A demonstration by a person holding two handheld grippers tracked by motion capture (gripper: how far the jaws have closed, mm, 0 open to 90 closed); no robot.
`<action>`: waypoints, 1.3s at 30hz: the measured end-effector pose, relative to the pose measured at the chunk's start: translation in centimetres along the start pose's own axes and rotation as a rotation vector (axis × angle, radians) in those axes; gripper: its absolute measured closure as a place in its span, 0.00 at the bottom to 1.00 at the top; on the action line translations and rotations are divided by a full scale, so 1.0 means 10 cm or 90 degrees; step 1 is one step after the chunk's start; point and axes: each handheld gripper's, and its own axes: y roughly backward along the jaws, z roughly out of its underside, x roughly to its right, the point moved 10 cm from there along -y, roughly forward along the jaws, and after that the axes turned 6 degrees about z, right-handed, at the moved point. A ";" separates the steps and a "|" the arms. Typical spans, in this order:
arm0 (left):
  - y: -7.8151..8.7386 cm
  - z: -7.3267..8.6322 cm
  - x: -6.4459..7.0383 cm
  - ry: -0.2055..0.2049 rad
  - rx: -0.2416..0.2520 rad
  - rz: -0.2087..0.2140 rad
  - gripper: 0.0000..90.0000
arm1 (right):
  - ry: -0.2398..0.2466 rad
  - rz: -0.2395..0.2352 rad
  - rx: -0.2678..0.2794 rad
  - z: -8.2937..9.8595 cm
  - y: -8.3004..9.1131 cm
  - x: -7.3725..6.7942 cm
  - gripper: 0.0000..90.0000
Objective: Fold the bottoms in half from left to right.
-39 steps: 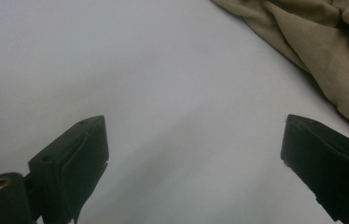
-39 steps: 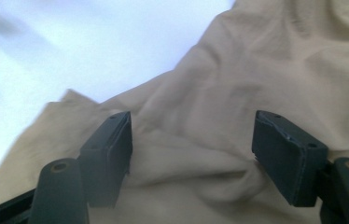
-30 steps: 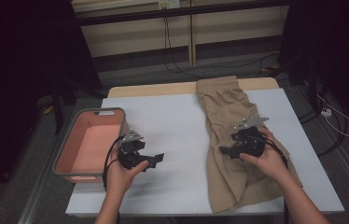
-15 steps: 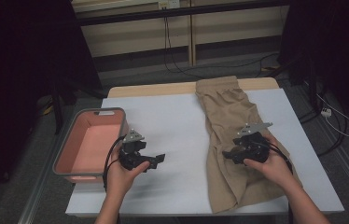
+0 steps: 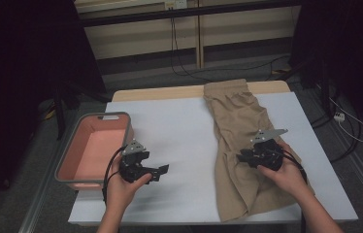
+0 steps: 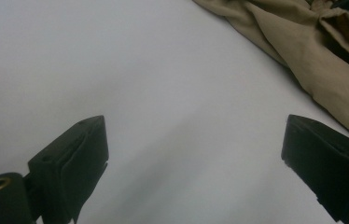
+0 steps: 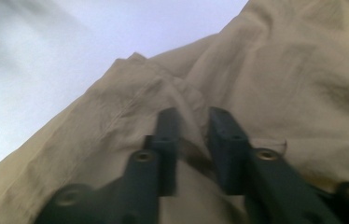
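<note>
From the high view, a person at a white table [image 5: 179, 141] works a pair of tan shorts [image 5: 240, 126] that lies lengthwise along the table's right half, waistband at the far edge. The right gripper [image 5: 244, 157] sits on the shorts' left edge, about midway down the cloth. The left gripper [image 5: 162, 169] hovers over bare table near the front, just beside a pink bin [image 5: 75, 172] at the table's left edge and well apart from the shorts.

In the left gripper view, the two jaws stand wide apart with nothing between them; white table [image 6: 163, 93] lies below, and the shorts [image 6: 331, 70] show rumpled at the upper right.

In the right gripper view, the jaws have closed to a narrow gap with a raised ridge of the shorts [image 7: 182, 98] pinched between them, the cloth bunching up toward the tips.

The step in hand appears to be taking hold of the shorts' edge, likely to fold them or carry them to the bin. The next move calls for the right gripper to lift without losing the fold, while the left gripper must cross the bare table and take a second hold on the cloth.
</note>
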 end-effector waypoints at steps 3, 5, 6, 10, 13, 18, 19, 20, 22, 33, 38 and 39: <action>-0.01 0.01 0.00 0.001 0.001 0.000 0.08 | -0.003 -0.011 0.006 0.02 0.04 0.02 0.95; 0.00 0.00 0.00 0.001 0.005 0.000 0.08 | -0.003 -0.016 0.010 0.04 0.07 0.04 0.98; 0.00 0.00 0.00 0.003 0.006 0.001 0.08 | -0.002 -0.018 0.011 0.04 0.09 0.05 0.98; 0.03 0.02 -0.02 0.003 0.007 -0.003 0.08 | -0.019 -0.022 0.024 0.09 0.19 0.12 1.00; 0.04 0.03 -0.04 0.002 0.007 -0.006 0.08 | -0.023 -0.020 0.027 0.14 0.26 0.16 1.00; 0.04 0.03 -0.03 0.001 0.009 -0.006 0.08 | -0.027 -0.014 0.037 0.22 0.39 0.24 1.00; 0.03 0.03 -0.02 0.000 0.007 -0.005 0.08 | -0.029 -0.012 0.039 0.23 0.41 0.25 1.00; 0.03 0.04 -0.02 0.000 0.006 -0.003 0.08 | -0.031 -0.010 0.042 0.24 0.44 0.27 1.00; 0.03 0.04 -0.02 -0.001 0.006 -0.003 0.08 | -0.034 -0.005 0.044 0.27 0.48 0.30 1.00; 0.04 0.05 -0.02 -0.010 0.012 -0.004 0.07 | -0.043 0.013 0.047 0.43 0.66 0.45 1.00; 0.05 0.04 -0.02 -0.014 0.013 -0.001 0.07 | -0.044 0.016 0.046 0.48 0.70 0.48 1.00; 0.05 0.04 -0.01 -0.014 0.014 0.000 0.07 | -0.046 0.018 0.048 0.49 0.70 0.49 1.00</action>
